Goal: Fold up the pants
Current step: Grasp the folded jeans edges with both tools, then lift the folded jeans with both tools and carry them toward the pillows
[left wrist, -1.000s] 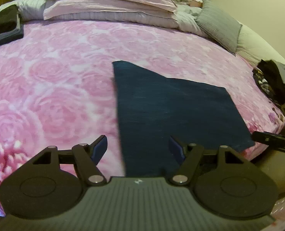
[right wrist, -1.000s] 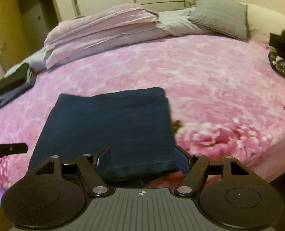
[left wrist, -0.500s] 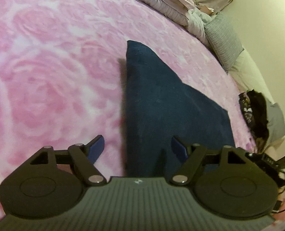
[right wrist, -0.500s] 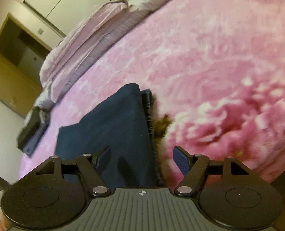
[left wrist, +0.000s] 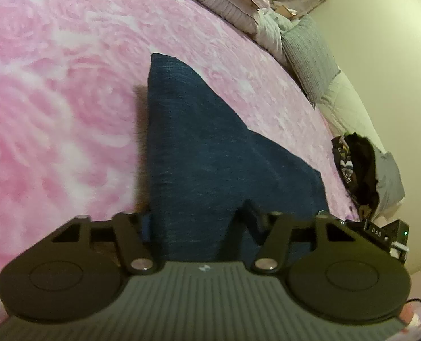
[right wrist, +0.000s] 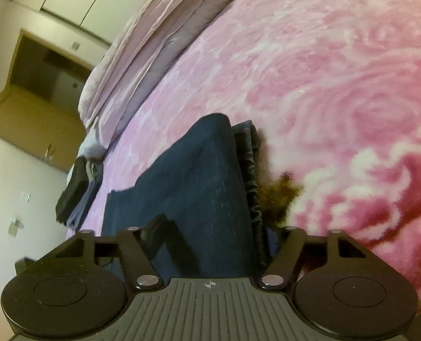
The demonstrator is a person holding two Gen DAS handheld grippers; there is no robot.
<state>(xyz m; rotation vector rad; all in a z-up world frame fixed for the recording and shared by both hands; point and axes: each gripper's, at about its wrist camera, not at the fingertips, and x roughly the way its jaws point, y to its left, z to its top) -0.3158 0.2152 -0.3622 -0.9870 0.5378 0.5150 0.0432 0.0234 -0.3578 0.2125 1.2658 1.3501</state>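
Folded dark blue pants (left wrist: 210, 147) lie flat on the pink rose-patterned bed cover (left wrist: 54, 99). My left gripper (left wrist: 199, 218) straddles their near left edge; its jaws are closing, and both pads press a raised ridge of the cloth. In the right wrist view the same pants (right wrist: 199, 176) show stacked hem layers along their right edge. My right gripper (right wrist: 216, 230) is low over that near right edge with its jaws closing. The cloth fills the gap, and its right finger is partly hidden behind the hems.
Stacked pink quilts (right wrist: 142, 56) and a grey cushion (left wrist: 310, 56) line the head of the bed. A dark heap of clothes (left wrist: 358, 164) sits at the right bed edge. Folded dark garments (right wrist: 74, 190) lie at the far left. A wardrobe (right wrist: 34, 91) stands behind.
Both grippers have come down and forward onto the pants' near corners and rolled. The left jaws have narrowed onto the cloth; the right jaws have narrowed slightly.
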